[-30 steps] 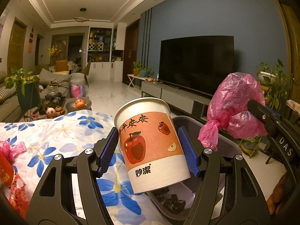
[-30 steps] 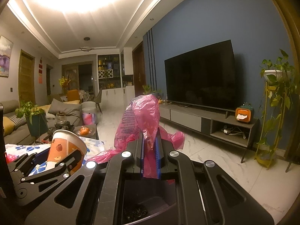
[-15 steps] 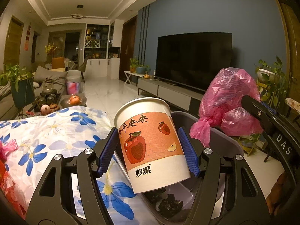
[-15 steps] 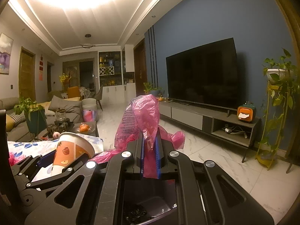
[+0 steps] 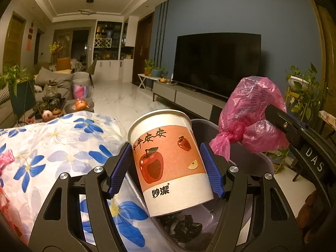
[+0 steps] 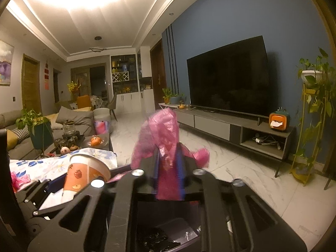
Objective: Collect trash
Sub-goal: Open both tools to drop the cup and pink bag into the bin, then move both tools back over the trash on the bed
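My left gripper (image 5: 168, 168) is shut on a white paper cup (image 5: 168, 163) with an orange apple print, held tilted over the near rim of a grey trash bin (image 5: 254, 161). Dark scraps lie in the bin's bottom. My right gripper (image 6: 168, 168) is shut on a knotted pink plastic bag (image 6: 163, 134), held above the same bin (image 6: 168, 231). The left wrist view shows that pink bag (image 5: 252, 113) hanging at the right over the bin's far side. From the right wrist, the cup (image 6: 84, 172) appears at lower left.
A table with a blue-flowered cloth (image 5: 52, 147) lies left of the bin, with red and pink wrappers (image 5: 6, 159) at its left edge. A TV (image 6: 229, 75) on a low cabinet, a plant stand (image 6: 310, 115) and a marble floor lie ahead.
Both grippers have shifted right and lower over the bin; the cup and the pink bag sit closer above the bin's opening. Both holds are unchanged.
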### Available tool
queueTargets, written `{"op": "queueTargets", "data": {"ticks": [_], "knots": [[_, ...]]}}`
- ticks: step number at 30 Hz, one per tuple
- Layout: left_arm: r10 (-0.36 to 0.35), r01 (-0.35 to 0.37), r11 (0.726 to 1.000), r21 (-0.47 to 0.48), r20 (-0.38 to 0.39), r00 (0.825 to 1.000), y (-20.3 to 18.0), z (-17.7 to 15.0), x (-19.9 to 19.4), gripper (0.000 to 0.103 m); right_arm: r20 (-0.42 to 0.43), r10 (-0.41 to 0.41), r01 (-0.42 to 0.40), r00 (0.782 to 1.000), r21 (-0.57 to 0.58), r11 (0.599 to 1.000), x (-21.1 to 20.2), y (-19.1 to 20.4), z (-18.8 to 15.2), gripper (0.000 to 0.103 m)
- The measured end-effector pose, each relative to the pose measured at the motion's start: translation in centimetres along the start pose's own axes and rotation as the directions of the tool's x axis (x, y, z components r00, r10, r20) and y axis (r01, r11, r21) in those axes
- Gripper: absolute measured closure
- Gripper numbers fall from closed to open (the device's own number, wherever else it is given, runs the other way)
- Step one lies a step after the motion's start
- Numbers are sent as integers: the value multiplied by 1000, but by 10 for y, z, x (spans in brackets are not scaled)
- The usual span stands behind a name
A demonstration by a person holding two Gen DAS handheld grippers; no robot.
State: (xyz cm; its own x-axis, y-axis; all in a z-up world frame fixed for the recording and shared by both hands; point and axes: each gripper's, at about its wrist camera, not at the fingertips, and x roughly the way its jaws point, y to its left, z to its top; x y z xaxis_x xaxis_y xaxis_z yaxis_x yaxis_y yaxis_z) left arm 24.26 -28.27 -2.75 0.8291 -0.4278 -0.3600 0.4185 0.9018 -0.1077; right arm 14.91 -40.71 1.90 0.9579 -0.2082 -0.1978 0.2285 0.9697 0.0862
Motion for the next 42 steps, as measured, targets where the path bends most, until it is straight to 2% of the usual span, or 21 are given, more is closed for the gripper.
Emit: {"op": "queueTargets", "data": {"ticks": [2, 4, 10, 17, 23, 28, 29, 33, 35, 38, 42], "knots": [[-16, 16, 1000, -2, 2, 1000, 0, -1, 0, 35, 10, -6, 6, 1000, 3, 1000, -2, -1, -1, 63], [-12, 12, 1000, 2, 2, 1000, 1, -2, 1, 27, 10, -4, 4, 1000, 15, 1000, -1, -4, -1, 54], [42, -41, 998, -42, 6, 999, 14, -2, -8, 16, 22, -19, 18, 1000, 35, 999, -8, -12, -2, 46], [132, -131, 990, -53, 26, 991, 32, -2, -41, 11, 49, -18, 16, 999, 33, 999, -31, -1, -9, 33], [242, -240, 970, -40, 35, 970, 56, -11, -84, 10, 47, -8, 6, 999, 30, 1000, -51, 16, -13, 25], [293, -287, 953, -100, 51, 955, 88, -13, -127, 10, 39, 43, -45, 998, 41, 998, -65, 34, -18, 21], [305, -298, 949, -105, 56, 951, 93, -13, -136, 10, 31, 62, -63, 998, 39, 997, -67, 41, -20, 21], [394, -387, 918, -86, 97, 914, 112, -14, -171, 10, 14, 110, -110, 994, 23, 994, -74, 67, -26, 21], [421, -414, 907, -79, 106, 901, 122, -16, -184, 10, 0, 149, -149, 989, 21, 989, -79, 82, -30, 21], [482, -476, 876, -73, 108, 870, 141, -25, -206, 10, -19, 199, -199, 980, 4, 980, -86, 106, -37, 21], [528, -520, 849, -92, 100, 844, 160, -38, -231, 11, -42, 250, -251, 967, -22, 968, -95, 133, -45, 21]]}}
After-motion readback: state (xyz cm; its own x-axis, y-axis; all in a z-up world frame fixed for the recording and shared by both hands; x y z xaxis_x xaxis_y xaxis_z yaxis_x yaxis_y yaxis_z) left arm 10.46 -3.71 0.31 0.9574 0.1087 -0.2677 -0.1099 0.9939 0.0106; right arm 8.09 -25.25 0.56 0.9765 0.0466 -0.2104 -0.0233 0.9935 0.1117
